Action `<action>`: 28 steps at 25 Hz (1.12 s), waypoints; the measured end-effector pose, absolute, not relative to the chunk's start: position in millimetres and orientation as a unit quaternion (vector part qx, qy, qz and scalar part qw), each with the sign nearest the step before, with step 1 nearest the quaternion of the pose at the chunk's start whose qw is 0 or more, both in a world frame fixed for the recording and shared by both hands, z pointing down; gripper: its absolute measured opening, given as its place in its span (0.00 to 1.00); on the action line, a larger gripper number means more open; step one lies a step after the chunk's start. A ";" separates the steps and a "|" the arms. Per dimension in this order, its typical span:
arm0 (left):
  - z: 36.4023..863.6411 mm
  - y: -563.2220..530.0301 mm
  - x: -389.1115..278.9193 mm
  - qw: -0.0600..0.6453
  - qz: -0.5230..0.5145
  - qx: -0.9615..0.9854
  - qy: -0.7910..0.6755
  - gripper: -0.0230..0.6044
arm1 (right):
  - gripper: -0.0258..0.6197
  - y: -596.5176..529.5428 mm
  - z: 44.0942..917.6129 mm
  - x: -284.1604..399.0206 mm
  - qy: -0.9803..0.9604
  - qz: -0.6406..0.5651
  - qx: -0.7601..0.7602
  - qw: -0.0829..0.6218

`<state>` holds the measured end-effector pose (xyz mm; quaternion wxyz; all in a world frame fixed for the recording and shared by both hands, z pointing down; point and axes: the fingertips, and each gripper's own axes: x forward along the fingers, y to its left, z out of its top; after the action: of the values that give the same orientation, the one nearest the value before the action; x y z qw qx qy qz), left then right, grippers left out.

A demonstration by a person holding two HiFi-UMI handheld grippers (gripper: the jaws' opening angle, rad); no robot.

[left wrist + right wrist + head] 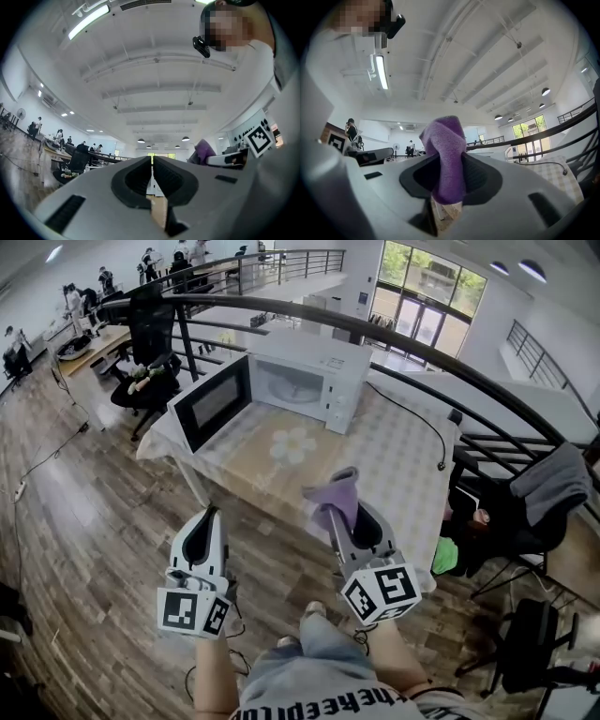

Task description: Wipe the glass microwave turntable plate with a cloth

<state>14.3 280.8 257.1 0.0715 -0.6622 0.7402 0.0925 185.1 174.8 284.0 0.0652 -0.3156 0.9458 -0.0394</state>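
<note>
A white microwave [314,371] stands at the back of the table [394,465], its door [214,401] swung open to the left. Inside the lit cavity [289,385] I cannot make out the glass turntable plate. My right gripper [339,514] is held in front of the table's near edge, shut on a purple cloth [336,491] that sticks up from its jaws. The right gripper view shows this cloth [445,154] pinched between the pads. My left gripper [212,514] hangs over the floor left of the table, jaws shut with nothing between them [152,161].
The table carries a checked cover with a flower print [292,444], and a black cable [424,418] runs across its right side. A curved black railing [422,352] passes behind the table. A chair with grey fabric [548,484] stands at the right. Wooden floor [84,521] lies to the left.
</note>
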 end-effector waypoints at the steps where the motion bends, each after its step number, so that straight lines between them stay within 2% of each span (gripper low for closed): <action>1: 260.0 279.0 10.6 0.069 0.093 -0.662 0.741 0.06 | 0.23 172.0 285.7 181.8 0.946 -0.040 -0.316 0.063; 16: 260.7 198.1 -59.9 0.071 0.085 -0.647 0.755 0.06 | 0.23 76.3 287.7 112.4 0.947 -0.052 -0.309 0.074; 28: 241.7 103.6 -90.3 0.088 0.083 -0.649 0.751 0.06 | 0.23 -18.7 269.5 77.6 0.947 -0.048 -0.305 0.090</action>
<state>-90.3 103.6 241.7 0.0885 -0.6489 0.7511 0.0832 77.6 -18.7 269.5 0.0902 -0.3049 0.9469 -0.0477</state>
